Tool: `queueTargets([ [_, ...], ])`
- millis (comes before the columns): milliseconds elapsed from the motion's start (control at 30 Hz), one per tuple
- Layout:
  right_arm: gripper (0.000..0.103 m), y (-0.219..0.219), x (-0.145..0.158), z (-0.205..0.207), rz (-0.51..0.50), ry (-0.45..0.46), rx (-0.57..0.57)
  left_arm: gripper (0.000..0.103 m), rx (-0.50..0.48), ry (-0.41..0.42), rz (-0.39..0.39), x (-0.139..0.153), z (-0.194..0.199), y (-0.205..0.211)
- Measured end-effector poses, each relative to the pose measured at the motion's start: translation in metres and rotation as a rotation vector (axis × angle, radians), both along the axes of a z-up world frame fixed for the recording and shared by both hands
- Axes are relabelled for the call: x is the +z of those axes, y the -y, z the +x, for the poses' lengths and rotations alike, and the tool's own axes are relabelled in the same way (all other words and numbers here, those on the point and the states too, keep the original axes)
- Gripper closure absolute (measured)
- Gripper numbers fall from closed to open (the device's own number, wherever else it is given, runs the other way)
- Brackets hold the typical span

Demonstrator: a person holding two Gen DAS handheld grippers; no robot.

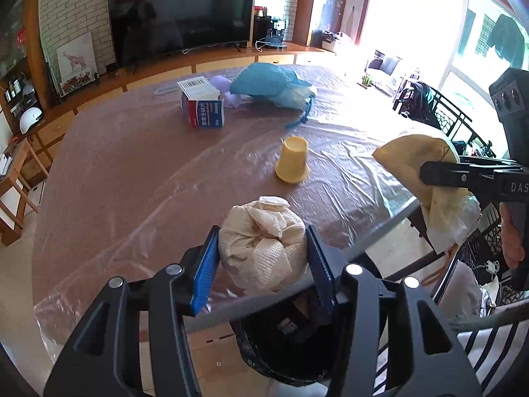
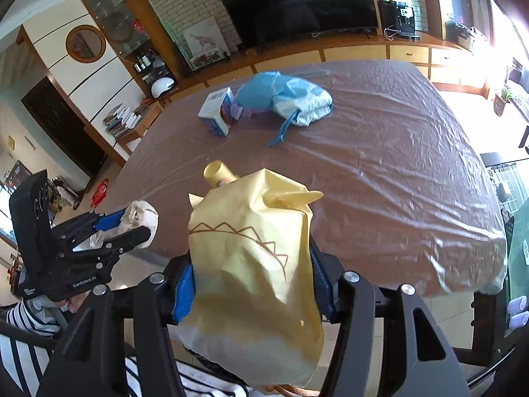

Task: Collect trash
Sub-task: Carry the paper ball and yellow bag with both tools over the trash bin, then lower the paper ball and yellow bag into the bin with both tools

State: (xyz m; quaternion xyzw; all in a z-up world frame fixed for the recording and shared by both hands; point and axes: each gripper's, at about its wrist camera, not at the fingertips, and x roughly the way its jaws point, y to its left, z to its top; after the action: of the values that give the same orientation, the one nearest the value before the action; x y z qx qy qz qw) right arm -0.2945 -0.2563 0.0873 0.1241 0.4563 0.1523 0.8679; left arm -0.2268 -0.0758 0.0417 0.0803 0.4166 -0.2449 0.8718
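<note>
My left gripper (image 1: 263, 258) is shut on a crumpled ball of cream paper towel (image 1: 263, 244), held over the table's near edge above a black-lined trash bin (image 1: 281, 357). The same wad (image 2: 139, 218) shows at the left of the right wrist view. My right gripper (image 2: 253, 281) is shut on a crumpled yellow paper bag (image 2: 254, 264) with a brown zigzag print; that bag (image 1: 426, 165) also appears at the right of the left wrist view. A yellow paper cup (image 1: 293, 160) lies on the table, partly hidden behind the bag in the right wrist view.
The brown table (image 1: 132, 172) is covered in clear plastic sheet. At its far side lie a small blue-and-white carton (image 1: 201, 102) and a blue plastic bag (image 1: 271, 84). A dark metal chair (image 1: 443, 112) stands at the right. A striped sleeve (image 2: 23, 327) shows low left.
</note>
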Motion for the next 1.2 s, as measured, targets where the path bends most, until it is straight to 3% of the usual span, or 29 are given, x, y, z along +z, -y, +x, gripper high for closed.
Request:
queueTargets([
  [567,0.047,-0.019,-0.012,-0.041,0.009,-0.062,0.101,0.051,-0.138,-0.032,-0.007,0.000,-0.051,0.008],
  [833,0.047,-0.038,-0.030,-0.051,-0.043,-0.113,0.176,0.051,-0.193,-0.098,0.018,-0.020,-0.066,0.014],
  [1200,0.047,-0.046,-0.071,-0.048,-0.080,-0.198,0.180,0.051,-0.170,-0.183,0.067,-0.060,-0.060,0.014],
])
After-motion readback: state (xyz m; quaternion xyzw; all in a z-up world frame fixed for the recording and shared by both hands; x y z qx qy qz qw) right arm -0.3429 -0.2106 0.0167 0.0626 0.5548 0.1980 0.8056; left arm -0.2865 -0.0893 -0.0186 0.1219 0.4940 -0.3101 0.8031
